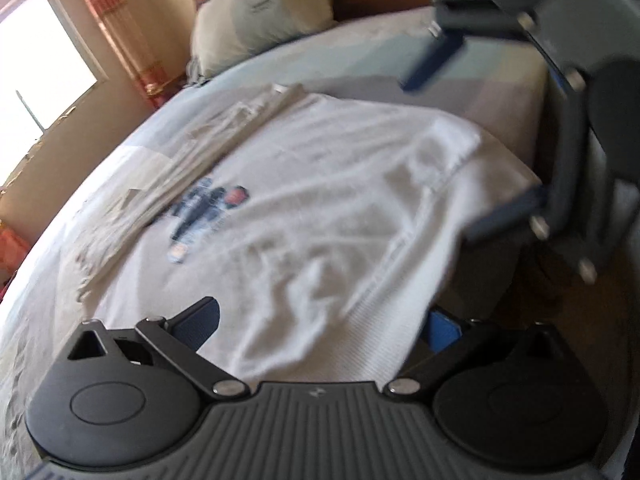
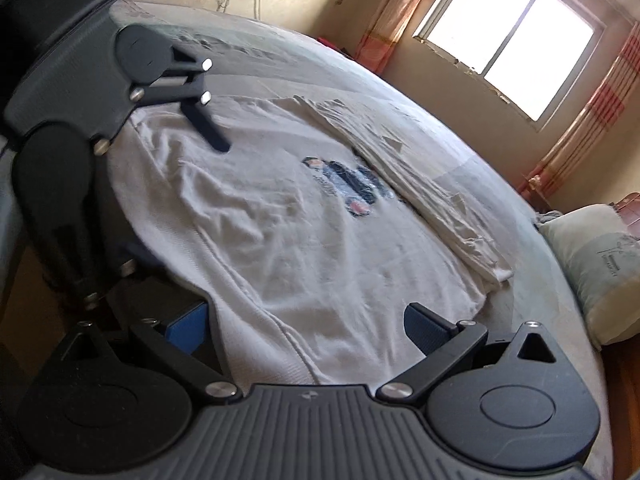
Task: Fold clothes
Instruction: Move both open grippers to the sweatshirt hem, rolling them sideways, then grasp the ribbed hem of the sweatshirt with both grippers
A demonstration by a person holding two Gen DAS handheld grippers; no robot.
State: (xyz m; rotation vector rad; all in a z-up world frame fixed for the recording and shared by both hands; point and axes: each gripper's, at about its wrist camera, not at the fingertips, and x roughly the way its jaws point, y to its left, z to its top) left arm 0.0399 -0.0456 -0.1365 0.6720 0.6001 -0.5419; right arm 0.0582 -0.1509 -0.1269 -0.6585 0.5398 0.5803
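Note:
A white T-shirt (image 1: 320,200) with a dark blue and red print (image 1: 208,204) lies spread flat on the bed. My left gripper (image 1: 320,324) is open wide, and the shirt's near edge lies between its fingers (image 1: 200,320). My right gripper (image 2: 308,330) is open too, straddling the shirt's (image 2: 260,240) edge at the other end. Each gripper shows in the other's view: the right gripper (image 1: 468,138) at upper right, the left gripper (image 2: 164,200) at upper left. A folded beige garment (image 1: 180,168) (image 2: 432,200) lies along the shirt's far side, overlapping it.
The bed (image 1: 480,80) has a pale grey-blue cover. A pillow (image 1: 260,20) (image 2: 600,264) leans at the headboard. A bright window (image 2: 508,36) with red-checked curtains (image 2: 592,100) is beyond the far side. The bed's near edge drops to a brown floor (image 1: 560,320).

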